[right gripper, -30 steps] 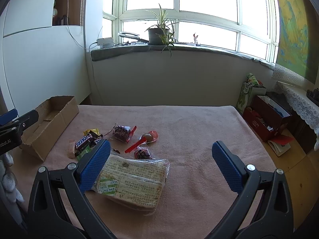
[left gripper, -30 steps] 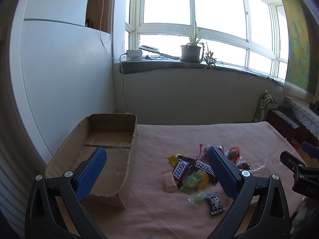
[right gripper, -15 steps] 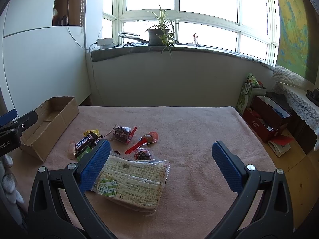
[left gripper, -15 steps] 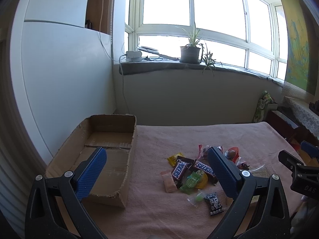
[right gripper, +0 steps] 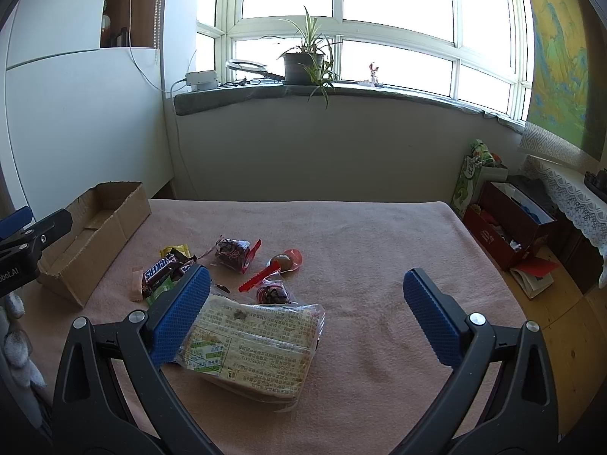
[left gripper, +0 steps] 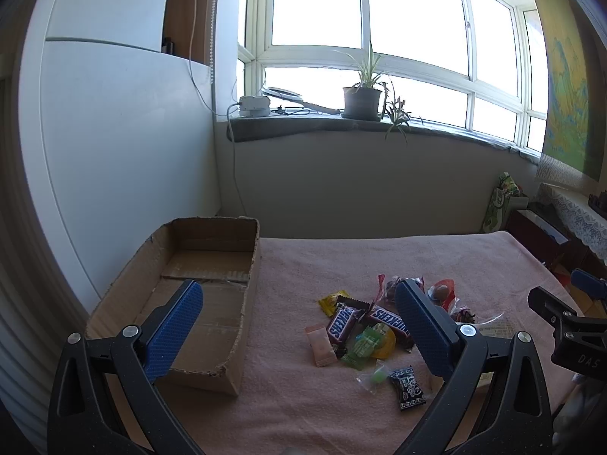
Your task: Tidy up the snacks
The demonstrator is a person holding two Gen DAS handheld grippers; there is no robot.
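Both tools hang spread and holding nothing: the left gripper (left gripper: pixel 299 326) above the cardboard box's (left gripper: pixel 250 284) right wall, the snack pile (left gripper: pixel 364 326) just right of it; the right gripper (right gripper: pixel 307 311) over the clear-wrapped cracker pack (right gripper: pixel 254 345) near the pink-covered table's (right gripper: pixel 379 235) front edge, bare cloth rightward.

"SNICKERS" reads on two brown bars (left gripper: pixel 343 325) and (left gripper: pixel 390 320). "DAS" on the right claw's black body (left gripper: pixel 580 358); "bot.AI" on the left claw's body (right gripper: pixel 15 271). Cracker pack (right gripper: pixel 250 345) print unreadable.
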